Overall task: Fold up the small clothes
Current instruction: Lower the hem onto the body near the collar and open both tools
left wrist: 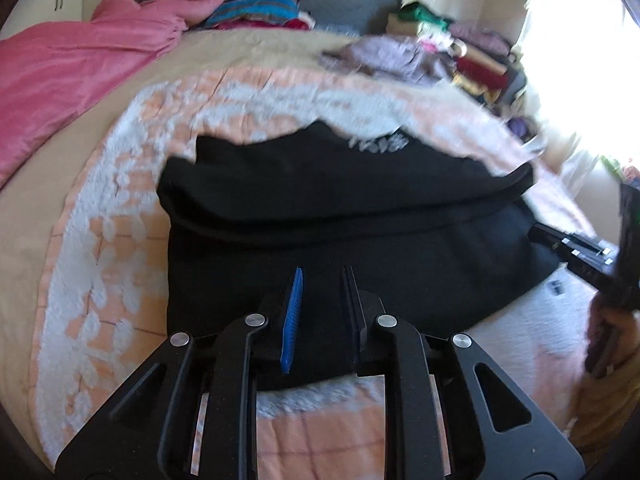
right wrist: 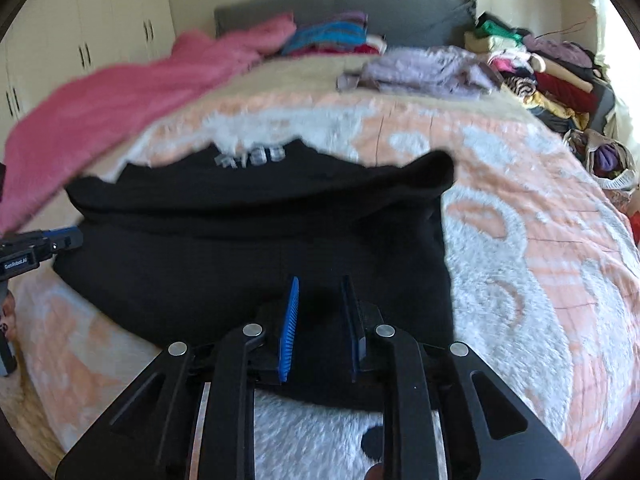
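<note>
Broadly, a bed [right wrist: 540,240] fills both views, spread with a peach and white fuzzy blanket [left wrist: 132,184]. On the blanket lies a black garment [left wrist: 340,216], partly folded, its far edge doubled over, with white lettering near the top. A pink cloth [left wrist: 68,80] lies along the bed's left side, and piled clothes [right wrist: 540,76] sit at the far right. Each tool, left [left wrist: 322,276] and right [right wrist: 320,284], hovers over the garment's near edge, jaws parted and holding nothing.
</note>
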Demonstrator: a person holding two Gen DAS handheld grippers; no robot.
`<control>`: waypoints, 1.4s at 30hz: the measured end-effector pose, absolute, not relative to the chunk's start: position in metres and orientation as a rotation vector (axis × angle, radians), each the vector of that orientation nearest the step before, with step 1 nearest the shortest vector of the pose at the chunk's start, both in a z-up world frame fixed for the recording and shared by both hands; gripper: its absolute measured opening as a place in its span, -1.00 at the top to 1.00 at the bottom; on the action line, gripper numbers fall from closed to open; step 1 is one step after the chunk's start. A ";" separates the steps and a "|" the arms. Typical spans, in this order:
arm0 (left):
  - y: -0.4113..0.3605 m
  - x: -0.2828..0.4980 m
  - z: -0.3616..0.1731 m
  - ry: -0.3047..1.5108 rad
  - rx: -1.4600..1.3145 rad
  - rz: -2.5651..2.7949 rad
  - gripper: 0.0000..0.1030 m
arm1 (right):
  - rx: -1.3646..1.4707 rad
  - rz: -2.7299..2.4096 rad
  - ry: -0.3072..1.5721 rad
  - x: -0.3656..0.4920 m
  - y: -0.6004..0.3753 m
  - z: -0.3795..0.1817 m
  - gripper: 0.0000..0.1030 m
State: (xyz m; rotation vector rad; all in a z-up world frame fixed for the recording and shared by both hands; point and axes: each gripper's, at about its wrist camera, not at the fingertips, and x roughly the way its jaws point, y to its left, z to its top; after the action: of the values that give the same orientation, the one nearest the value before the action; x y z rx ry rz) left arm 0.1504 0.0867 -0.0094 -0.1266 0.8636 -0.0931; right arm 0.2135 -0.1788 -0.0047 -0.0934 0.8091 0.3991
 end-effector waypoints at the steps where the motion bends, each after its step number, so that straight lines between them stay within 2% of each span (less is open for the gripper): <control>1: 0.087 0.154 -0.017 0.873 -0.119 -0.084 0.75 | -0.106 0.389 0.822 0.220 -0.176 -0.011 0.63; 4: 0.095 0.162 -0.024 0.858 -0.132 -0.067 0.67 | -0.123 0.388 0.822 0.236 -0.167 -0.018 0.63; 10: 0.103 0.193 -0.023 0.866 -0.124 -0.030 0.65 | -0.042 0.405 0.843 0.276 -0.162 -0.013 0.63; 15: 0.114 0.223 -0.016 0.853 -0.110 -0.003 0.49 | 0.018 0.386 0.867 0.307 -0.165 -0.010 0.63; 21: 0.151 0.242 -0.004 0.810 -0.201 0.039 0.48 | 0.088 0.330 0.856 0.331 -0.178 -0.005 0.65; 25: 0.177 0.235 -0.003 0.779 -0.285 0.052 0.23 | 0.102 0.287 0.823 0.333 -0.192 0.001 0.62; 27: 0.187 0.232 -0.008 0.790 -0.306 0.051 0.05 | 0.101 0.281 0.803 0.331 -0.199 0.005 0.50; 29: 0.189 0.232 -0.013 0.808 -0.324 0.031 -0.09 | 0.093 0.245 0.791 0.331 -0.206 0.007 0.10; 33: 0.191 0.238 -0.023 0.836 -0.350 0.005 -0.09 | 0.097 0.257 0.853 0.341 -0.211 -0.006 0.04; 34: 0.189 0.239 -0.024 0.839 -0.350 -0.003 -0.09 | 0.092 0.266 0.868 0.343 -0.210 -0.010 0.05; 36: 0.186 0.241 -0.027 0.842 -0.335 -0.012 0.09 | 0.079 0.264 0.865 0.342 -0.207 -0.015 0.25; 37: 0.184 0.242 -0.027 0.837 -0.320 -0.022 0.37 | 0.072 0.260 0.858 0.341 -0.207 -0.015 0.47; 38: 0.183 0.242 -0.028 0.834 -0.315 -0.029 0.55 | 0.067 0.245 0.842 0.340 -0.208 -0.014 0.61; 39: 0.182 0.242 -0.028 0.830 -0.314 -0.031 0.61 | 0.083 0.246 0.829 0.338 -0.211 -0.012 0.66; 40: 0.183 0.241 -0.027 0.825 -0.316 -0.031 0.74 | 0.100 0.250 0.817 0.337 -0.213 -0.011 0.81; 42: 0.184 0.238 -0.021 0.803 -0.317 -0.032 0.82 | 0.138 0.254 0.782 0.333 -0.219 -0.004 0.84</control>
State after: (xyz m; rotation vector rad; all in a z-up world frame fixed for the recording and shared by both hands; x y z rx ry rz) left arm 0.2384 0.1840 -0.0212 -0.3169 0.8026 -0.0316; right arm 0.3334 -0.2192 -0.0035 0.1384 0.7815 0.2543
